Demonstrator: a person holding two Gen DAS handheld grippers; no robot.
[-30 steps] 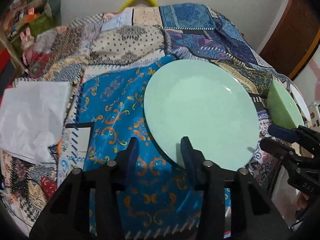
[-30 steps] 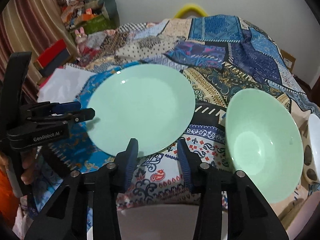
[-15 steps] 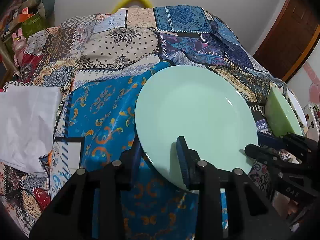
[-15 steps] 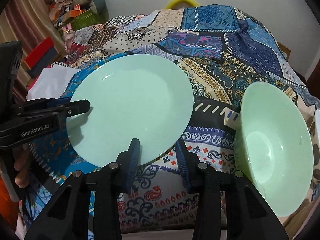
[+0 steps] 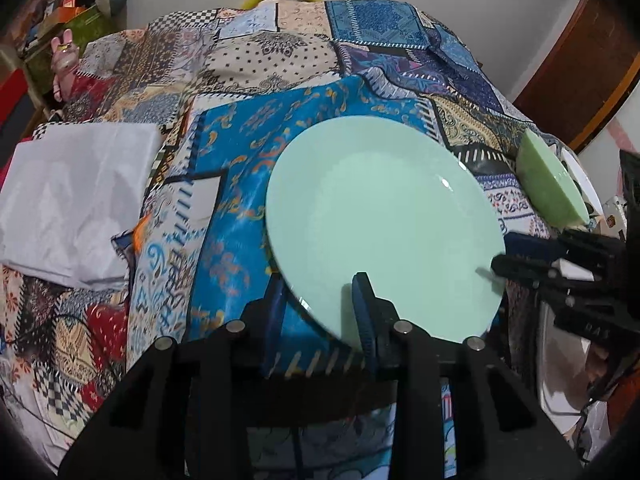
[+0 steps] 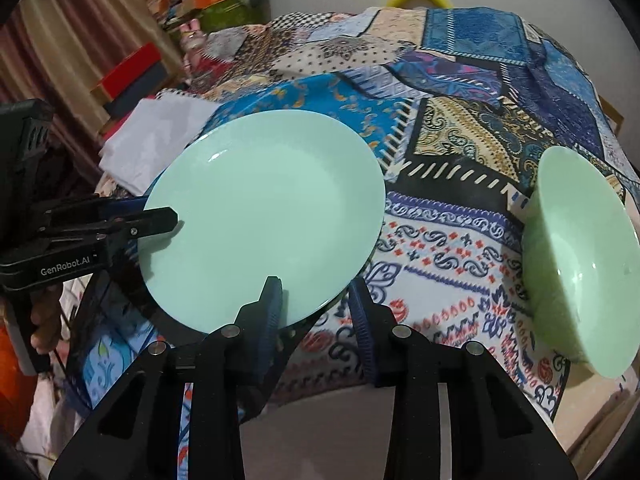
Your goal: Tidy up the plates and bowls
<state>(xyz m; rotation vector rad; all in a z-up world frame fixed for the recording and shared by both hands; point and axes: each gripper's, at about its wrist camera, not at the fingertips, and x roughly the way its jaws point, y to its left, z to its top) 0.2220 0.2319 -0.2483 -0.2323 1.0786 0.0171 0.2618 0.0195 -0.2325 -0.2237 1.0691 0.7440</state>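
Note:
A pale green plate (image 5: 380, 216) is held up, tilted, above the patchwork cloth; it also shows in the right wrist view (image 6: 264, 224). My left gripper (image 5: 320, 304) is shut on the plate's near rim. My right gripper (image 6: 316, 304) straddles the plate's other edge, its jaws on either side of the rim, grip unclear. A green bowl (image 6: 576, 264) lies tipped on its side at the right; it also shows in the left wrist view (image 5: 552, 184).
The patchwork cloth (image 5: 280, 60) covers the whole surface. A folded white cloth (image 5: 68, 196) lies at the left. A white dish edge (image 5: 580, 172) shows behind the bowl. Clutter and red boxes (image 6: 132, 68) stand beyond the left edge.
The plate has been lifted and moved left with both grippers at its rim. It now stands farther from the bowl, and the left jaws have closed on its rim.

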